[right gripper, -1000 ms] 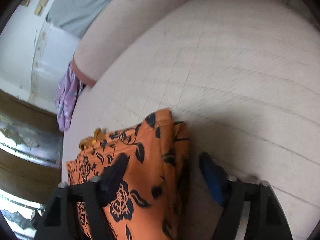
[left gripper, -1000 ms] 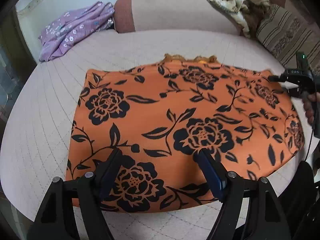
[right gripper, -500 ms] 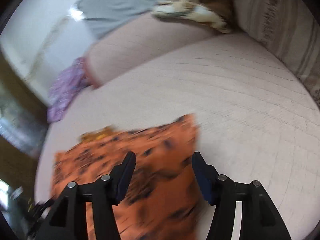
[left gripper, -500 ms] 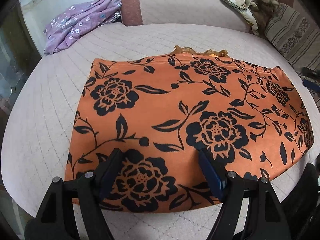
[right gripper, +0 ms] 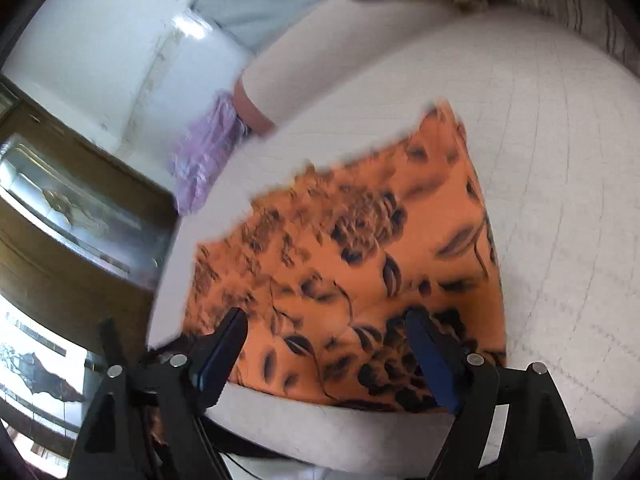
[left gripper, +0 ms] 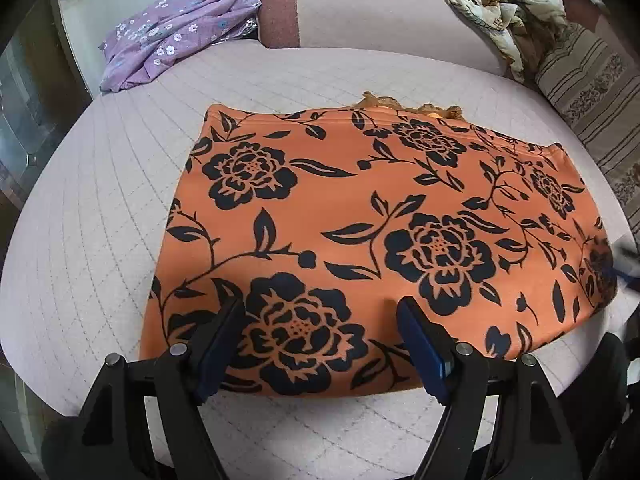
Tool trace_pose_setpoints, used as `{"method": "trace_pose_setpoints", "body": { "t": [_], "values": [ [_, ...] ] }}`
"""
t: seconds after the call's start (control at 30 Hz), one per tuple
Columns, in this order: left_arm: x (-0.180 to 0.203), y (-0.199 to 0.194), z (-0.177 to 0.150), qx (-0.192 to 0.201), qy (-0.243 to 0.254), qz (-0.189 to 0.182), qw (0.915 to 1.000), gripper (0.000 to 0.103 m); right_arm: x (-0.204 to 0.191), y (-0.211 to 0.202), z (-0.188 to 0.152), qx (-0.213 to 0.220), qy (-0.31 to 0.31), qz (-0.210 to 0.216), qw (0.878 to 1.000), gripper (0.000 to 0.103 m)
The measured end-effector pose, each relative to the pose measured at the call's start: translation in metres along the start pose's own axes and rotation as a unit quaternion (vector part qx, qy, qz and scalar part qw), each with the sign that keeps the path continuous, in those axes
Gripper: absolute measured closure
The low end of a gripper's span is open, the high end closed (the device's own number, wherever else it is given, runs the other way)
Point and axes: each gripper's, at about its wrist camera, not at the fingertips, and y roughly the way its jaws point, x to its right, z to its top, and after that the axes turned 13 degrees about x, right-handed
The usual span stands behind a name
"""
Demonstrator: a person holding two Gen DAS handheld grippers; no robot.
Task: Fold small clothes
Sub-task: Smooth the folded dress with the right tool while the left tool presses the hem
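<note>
An orange garment with black flowers [left gripper: 376,224] lies flat on the quilted pink cushion [left gripper: 100,240]; it also shows, blurred, in the right wrist view [right gripper: 360,264]. My left gripper [left gripper: 320,336] is open and empty, hovering over the garment's near edge. My right gripper [right gripper: 324,340] is open and empty, above the garment's near right part. A blurred blue fingertip of the right gripper [left gripper: 624,268] shows at the garment's right edge in the left wrist view.
A purple flowered garment [left gripper: 176,32] lies at the back left, also in the right wrist view [right gripper: 204,156]. A crumpled beige cloth [left gripper: 508,4] sits on the backrest at the back right. A striped cushion [left gripper: 592,92] is at the right. A dark wooden cabinet [right gripper: 60,240] stands beyond the cushion's left edge.
My right gripper has swung back from the garment's far right corner toward its near right side, staying open. My left gripper has drawn back slightly and stays open.
</note>
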Motion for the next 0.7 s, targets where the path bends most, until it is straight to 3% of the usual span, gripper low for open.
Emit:
{"method": "trace_pose_setpoints", "body": {
  "t": [0.03,0.07,0.13,0.23,0.33,0.37,0.4,0.43,0.5,0.67,0.7],
  "values": [
    [0.001,-0.003,0.000,0.003,0.007,0.001,1.0000,0.024,0.024,0.017,-0.008,-0.029,0.026,-0.045,0.998,0.029],
    [0.001,-0.006,0.000,0.010,0.014,0.005,0.9998,0.024,0.032,0.014,-0.010,-0.015,0.047,-0.042,0.998,0.034],
    [-0.007,-0.011,0.002,0.020,0.007,0.012,0.9997,0.024,0.028,0.000,-0.006,0.006,0.058,-0.036,0.998,0.033],
    [-0.040,-0.023,0.005,0.030,-0.074,-0.001,0.9968,0.024,0.012,-0.006,-0.009,0.005,0.008,-0.067,0.998,0.032],
    [-0.080,-0.025,-0.009,0.023,-0.152,0.004,0.9881,0.025,0.006,-0.007,-0.013,0.010,-0.008,-0.066,0.998,0.027],
    [-0.088,-0.020,-0.015,0.008,-0.162,0.002,0.9867,0.040,0.008,-0.001,-0.013,0.007,-0.003,-0.064,0.998,0.027],
    [-0.099,-0.006,-0.027,-0.028,-0.154,0.026,0.9873,0.087,0.008,0.003,-0.017,0.006,0.000,-0.063,0.998,0.027],
    [-0.106,-0.003,-0.033,-0.030,-0.148,0.034,0.9879,0.087,0.008,0.007,-0.016,0.010,0.004,-0.061,0.998,0.027],
    [-0.117,-0.012,-0.032,-0.031,-0.165,0.015,0.9856,0.087,0.011,-0.003,-0.019,0.009,-0.002,-0.062,0.998,0.027],
    [-0.108,-0.023,-0.018,-0.040,-0.111,0.029,0.9925,0.087,0.017,0.000,-0.020,0.008,0.003,-0.045,0.999,0.027],
    [-0.105,-0.029,-0.008,-0.022,-0.105,0.033,0.9937,0.079,0.019,-0.001,-0.020,0.009,0.008,-0.043,0.999,0.027]
  ]
}}
